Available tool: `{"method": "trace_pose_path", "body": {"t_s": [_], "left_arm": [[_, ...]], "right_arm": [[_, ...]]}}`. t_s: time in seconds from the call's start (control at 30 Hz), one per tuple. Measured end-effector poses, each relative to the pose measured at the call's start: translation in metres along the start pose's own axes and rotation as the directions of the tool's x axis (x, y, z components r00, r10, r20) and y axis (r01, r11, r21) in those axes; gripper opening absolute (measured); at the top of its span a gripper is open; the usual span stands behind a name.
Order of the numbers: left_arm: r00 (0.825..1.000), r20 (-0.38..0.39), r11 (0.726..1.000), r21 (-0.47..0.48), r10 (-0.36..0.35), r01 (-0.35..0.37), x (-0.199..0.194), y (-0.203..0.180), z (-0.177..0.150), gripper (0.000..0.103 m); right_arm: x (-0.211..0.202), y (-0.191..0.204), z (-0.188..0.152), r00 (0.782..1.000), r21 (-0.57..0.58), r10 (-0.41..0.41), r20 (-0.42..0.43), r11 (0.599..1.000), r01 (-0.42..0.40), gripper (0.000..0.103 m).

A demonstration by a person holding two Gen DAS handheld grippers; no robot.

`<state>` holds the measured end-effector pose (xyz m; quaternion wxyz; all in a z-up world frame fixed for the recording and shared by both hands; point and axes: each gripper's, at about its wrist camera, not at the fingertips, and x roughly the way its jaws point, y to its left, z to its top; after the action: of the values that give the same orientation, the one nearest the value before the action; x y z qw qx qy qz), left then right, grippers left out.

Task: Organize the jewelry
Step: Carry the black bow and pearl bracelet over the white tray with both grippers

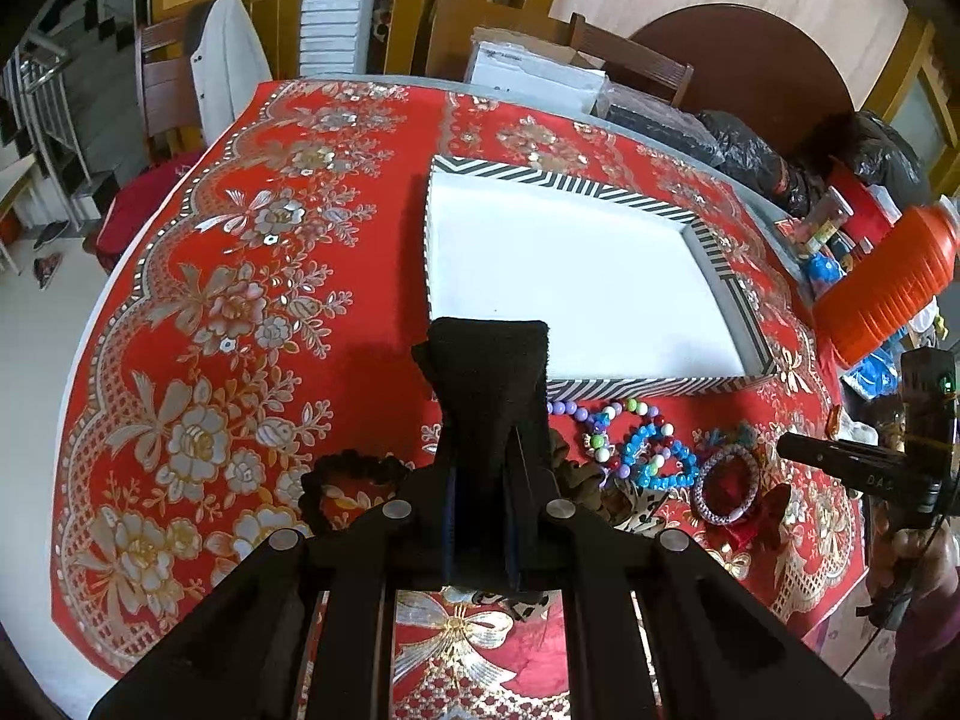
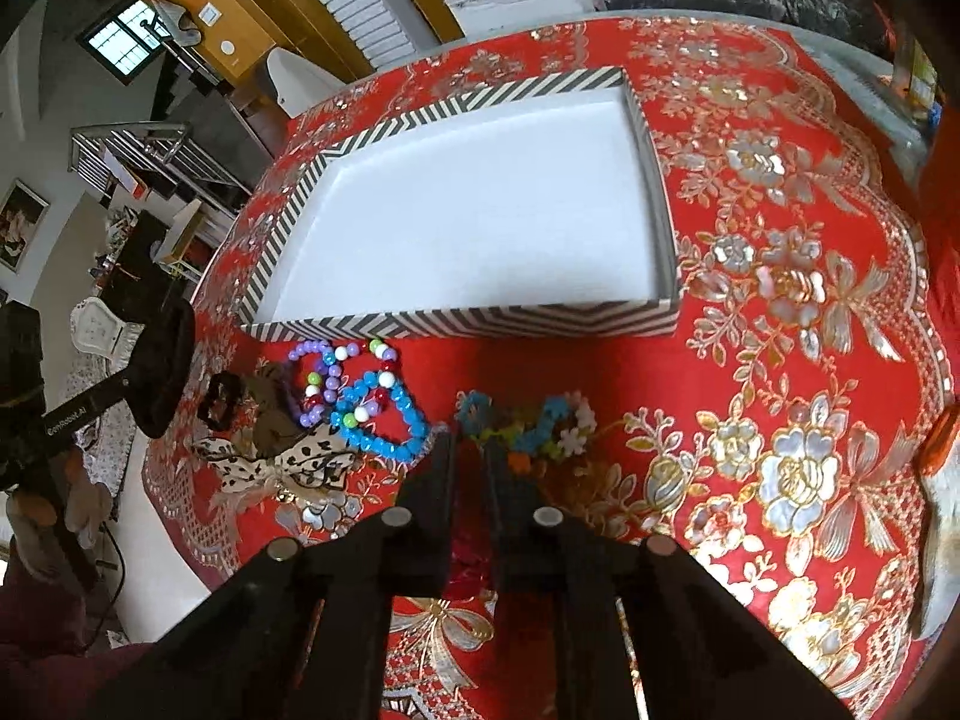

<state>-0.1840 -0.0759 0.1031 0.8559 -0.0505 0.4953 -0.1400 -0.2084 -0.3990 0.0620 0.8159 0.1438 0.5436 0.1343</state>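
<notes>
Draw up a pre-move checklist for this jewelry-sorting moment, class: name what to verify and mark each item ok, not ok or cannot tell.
1. Striped tray has free room inside: ok, its white floor is bare.
2. Jewelry is already in the tray: not ok, the blue bead bracelet and purple bead bracelet lie on the red tablecloth in front of it.
3. Left tongs are open for a pick: not ok, pads are together.
4. Right tongs hold an item: cannot tell, fingers are nearly together, with the flower bracelet just beyond the tips.
5. Pieces are separate: not ok, the bead bracelets overlap.
</notes>
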Motion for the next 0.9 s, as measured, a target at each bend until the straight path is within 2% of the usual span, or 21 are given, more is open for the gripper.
{"method": "trace_pose_path", "body": {"t_s": [0.1, 0.17, 0.2, 0.33, 0.37, 0.43, 0.63, 0.73, 0.9], "left_arm": [[1.000, -0.002, 1.000, 0.000, 0.003, -0.003, 0.000, 0.001, 0.000, 0.003], [1.000, -0.006, 1.000, -0.006, 0.008, -0.008, 0.001, 0.003, -0.001, 0.003], [1.000, -0.007, 1.000, -0.010, 0.009, -0.009, 0.001, 0.004, -0.001, 0.003], [1.000, -0.013, 1.000, -0.019, 0.009, -0.010, 0.002, 0.006, -0.002, 0.003], [1.000, -0.014, 1.000, -0.015, 0.010, -0.011, 0.002, 0.005, -0.002, 0.003], [1.000, -0.016, 1.000, -0.009, 0.014, -0.014, 0.003, 0.005, -0.003, 0.003], [1.000, 0.004, 1.000, -0.013, 0.012, -0.012, -0.001, 0.005, 0.005, 0.003], [1.000, 0.026, 1.000, 0.005, 0.011, -0.012, -0.003, 0.001, 0.016, 0.003], [0.999, 0.040, 1.000, 0.026, -0.014, 0.013, 0.006, -0.010, 0.037, 0.003]], "right_arm": [[0.001, 0.002, 0.000, 0.999, -0.008, 0.020, -0.025, 1.000, -0.020, 0.010], [0.005, 0.009, -0.002, 0.999, -0.030, 0.006, -0.045, 1.000, -0.008, 0.024], [0.009, 0.014, -0.004, 0.999, -0.049, -0.003, -0.051, 0.999, 0.000, 0.035], [0.025, 0.023, -0.007, 0.996, -0.090, -0.032, -0.087, 0.996, 0.024, 0.037], [0.030, 0.025, -0.008, 0.995, -0.098, -0.046, -0.094, 0.995, 0.037, 0.036], [0.037, 0.027, -0.010, 0.994, -0.113, -0.065, -0.090, 0.992, 0.055, 0.007], [0.007, 0.038, -0.003, 1.000, -0.128, -0.007, -0.006, 0.992, 0.006, 0.007], [-0.012, 0.035, 0.011, 0.997, -0.081, 0.063, 0.049, 0.995, -0.059, 0.007], [-0.023, 0.027, 0.036, 0.989, -0.024, 0.048, 0.138, 0.999, -0.045, 0.007]]}}
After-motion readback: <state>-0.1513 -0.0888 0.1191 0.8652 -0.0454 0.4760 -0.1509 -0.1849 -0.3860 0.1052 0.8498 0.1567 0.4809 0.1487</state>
